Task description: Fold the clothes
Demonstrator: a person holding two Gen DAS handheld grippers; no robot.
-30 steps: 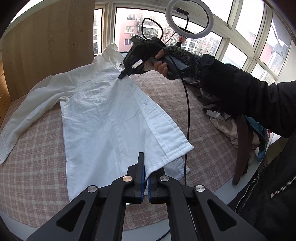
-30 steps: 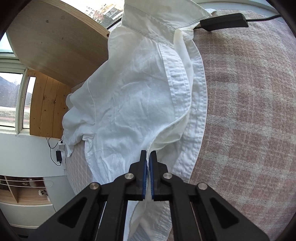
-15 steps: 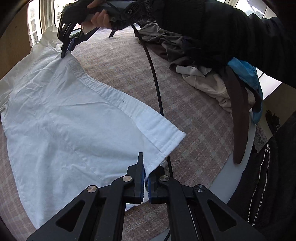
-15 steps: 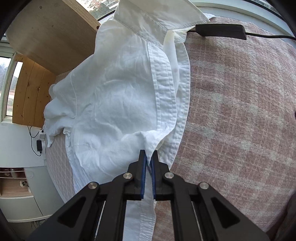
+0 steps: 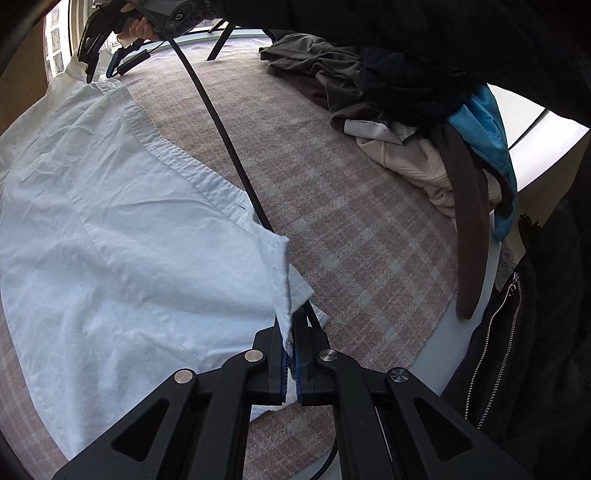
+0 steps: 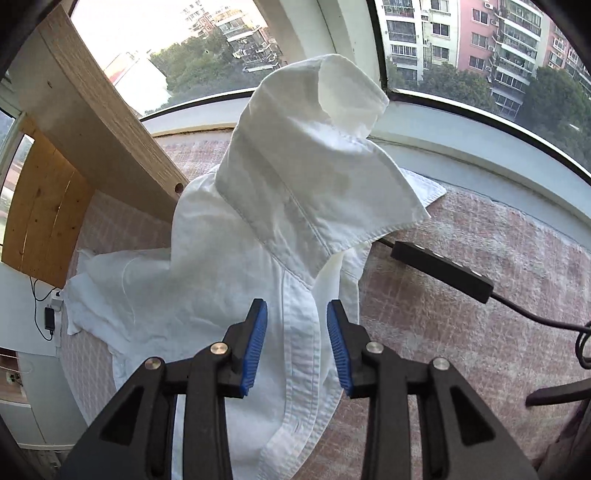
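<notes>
Left claw [image 5: 291,334], shirt [image 5: 122,236], plaid tabletop [image 5: 351,221]

You are in a home, in a bright room high up in an apartment block. Curved bay windows [image 6: 461,44] wrap around your desk [image 5: 369,221], and through them you see residential towers [image 6: 517,33] and treetops. The desk wears a pink plaid cloth, and a pile of worn clothes [image 5: 406,122] sits at its edge. Beside you stand wooden panels [image 6: 44,206], and a charger [image 6: 50,317] hangs on a white wall.
</notes>
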